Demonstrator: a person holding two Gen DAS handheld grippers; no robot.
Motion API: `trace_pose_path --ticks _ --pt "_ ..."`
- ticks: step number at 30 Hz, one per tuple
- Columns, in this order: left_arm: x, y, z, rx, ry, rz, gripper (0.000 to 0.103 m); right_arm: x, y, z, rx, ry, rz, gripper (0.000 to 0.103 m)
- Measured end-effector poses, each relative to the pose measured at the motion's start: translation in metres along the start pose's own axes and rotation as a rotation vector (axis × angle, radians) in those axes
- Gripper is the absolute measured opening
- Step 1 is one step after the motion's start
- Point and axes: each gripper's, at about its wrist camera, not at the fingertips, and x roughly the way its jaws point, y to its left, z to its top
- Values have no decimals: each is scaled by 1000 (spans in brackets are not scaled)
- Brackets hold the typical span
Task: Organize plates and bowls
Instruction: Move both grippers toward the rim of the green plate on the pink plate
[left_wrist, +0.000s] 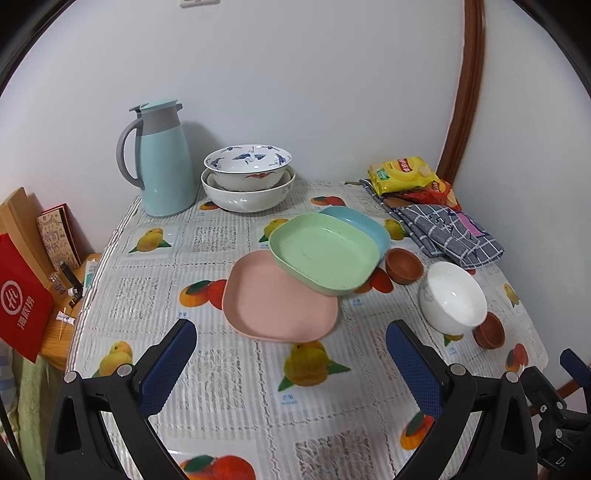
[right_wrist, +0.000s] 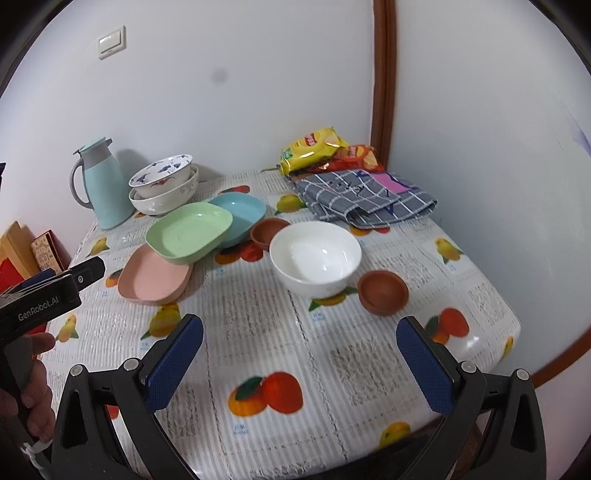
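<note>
A pink plate (left_wrist: 279, 301) (right_wrist: 153, 278), a green plate (left_wrist: 325, 253) (right_wrist: 188, 232) leaning on it, and a blue plate (left_wrist: 364, 221) (right_wrist: 242, 212) overlap mid-table. A white bowl (left_wrist: 452, 295) (right_wrist: 316, 258) stands between two small brown bowls (left_wrist: 404, 266) (right_wrist: 382, 290), the other one being nearer in the left wrist view (left_wrist: 489, 330) and farther in the right wrist view (right_wrist: 267, 229). A blue-patterned bowl (left_wrist: 247, 162) (right_wrist: 162, 175) sits nested in larger white bowls (left_wrist: 247, 195) (right_wrist: 162, 201) at the back. My left gripper (left_wrist: 290, 343) is open above the table before the pink plate. My right gripper (right_wrist: 299, 341) is open before the white bowl.
A light blue thermos jug (left_wrist: 162, 162) (right_wrist: 101, 184) stands at the back left. Snack bags (left_wrist: 404, 173) (right_wrist: 314, 147) and a checked cloth (left_wrist: 448, 230) (right_wrist: 365, 197) lie at the back right. Walls bound the table's far side and right side. Books and a red packet (left_wrist: 22, 306) sit on a side shelf at the left.
</note>
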Motion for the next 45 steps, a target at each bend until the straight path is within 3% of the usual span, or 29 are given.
trace_pose_path --ticks 16,28,45 --pt "33 15 48 21 8 38 103 28 35 58 -59 -42 49 103" --pt "57 16 68 31 38 9 103 57 42 84 -70 -40 56 101" --pt "120 30 80 8 127 -15 103 117 52 101 -58 17 80 82"
